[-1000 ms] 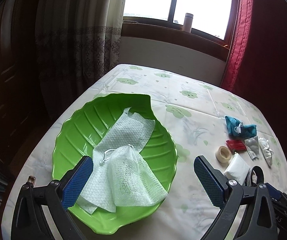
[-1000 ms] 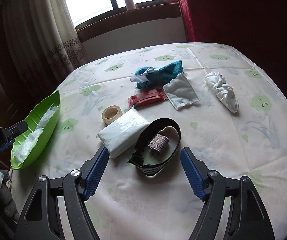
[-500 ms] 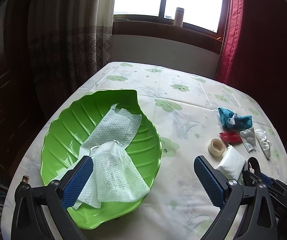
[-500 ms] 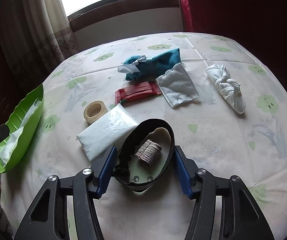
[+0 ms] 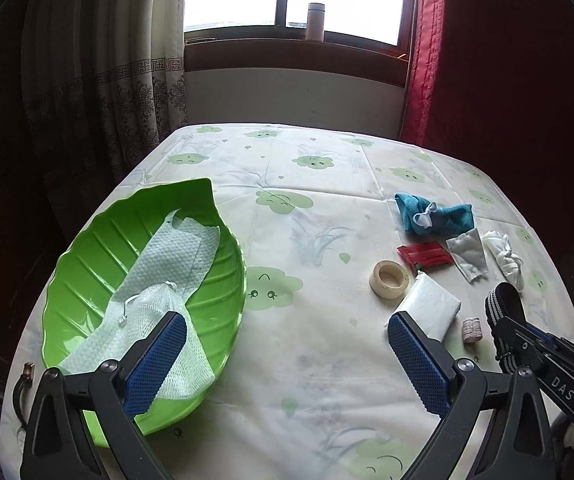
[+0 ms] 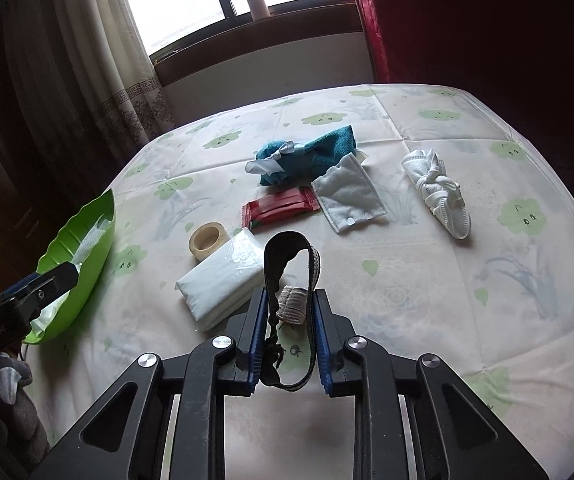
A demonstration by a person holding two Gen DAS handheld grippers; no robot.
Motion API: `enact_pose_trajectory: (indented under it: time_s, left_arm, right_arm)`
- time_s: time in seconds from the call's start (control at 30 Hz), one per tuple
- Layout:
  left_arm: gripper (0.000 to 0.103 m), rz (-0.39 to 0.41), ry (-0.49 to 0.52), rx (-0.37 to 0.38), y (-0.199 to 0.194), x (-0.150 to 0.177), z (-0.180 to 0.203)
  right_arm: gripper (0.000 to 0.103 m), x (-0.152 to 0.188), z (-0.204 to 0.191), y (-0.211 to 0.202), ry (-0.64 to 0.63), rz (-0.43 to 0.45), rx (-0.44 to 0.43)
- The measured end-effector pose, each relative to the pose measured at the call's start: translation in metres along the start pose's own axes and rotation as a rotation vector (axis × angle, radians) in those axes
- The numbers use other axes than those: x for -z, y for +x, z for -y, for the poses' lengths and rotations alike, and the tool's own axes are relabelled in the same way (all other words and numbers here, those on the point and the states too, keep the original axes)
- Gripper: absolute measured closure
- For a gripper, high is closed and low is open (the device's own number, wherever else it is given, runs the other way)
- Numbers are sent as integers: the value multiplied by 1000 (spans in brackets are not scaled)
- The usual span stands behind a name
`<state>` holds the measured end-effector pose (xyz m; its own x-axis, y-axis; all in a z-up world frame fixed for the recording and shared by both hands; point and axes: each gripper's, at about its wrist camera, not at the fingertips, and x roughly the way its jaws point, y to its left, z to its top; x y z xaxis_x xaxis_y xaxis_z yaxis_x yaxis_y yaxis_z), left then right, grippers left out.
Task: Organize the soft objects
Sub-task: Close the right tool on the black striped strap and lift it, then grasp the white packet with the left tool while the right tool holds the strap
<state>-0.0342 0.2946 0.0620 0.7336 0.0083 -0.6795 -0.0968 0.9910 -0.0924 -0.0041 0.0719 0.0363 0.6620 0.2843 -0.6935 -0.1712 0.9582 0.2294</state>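
Black headband [image 6: 289,280] pinched between right gripper [image 6: 289,344] fingers, loop raised off counter [image 6: 427,300], just right of white pack [image 6: 223,280]. Small beige roll [image 6: 293,310] on counter under the loop. Left gripper [image 5: 287,356] fingers wide apart, holding nothing, over near edge of green tray [image 5: 99,248] containing mesh cloth [image 5: 155,320].

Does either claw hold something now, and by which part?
The right claw pinches the black band by its two near sides, squeezing the loop flat. The left claw is open and holds nothing.
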Motion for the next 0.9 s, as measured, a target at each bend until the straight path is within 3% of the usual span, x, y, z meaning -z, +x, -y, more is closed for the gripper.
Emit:
enact_pose_trajectory:
  time_s: [0.33,0.67,0.9]
  left_arm:
    - [0,-85,105,86,28,0,48]
    - [1,-160,193,114,59,2,80]
    - [13,-191,227,145,73,3,92]
  right_arm:
    - [80,1,20,-24,35,39,-11]
    - [80,3,36,-30,57,44,-28]
    - [80,5,42,-27,71,34,-40]
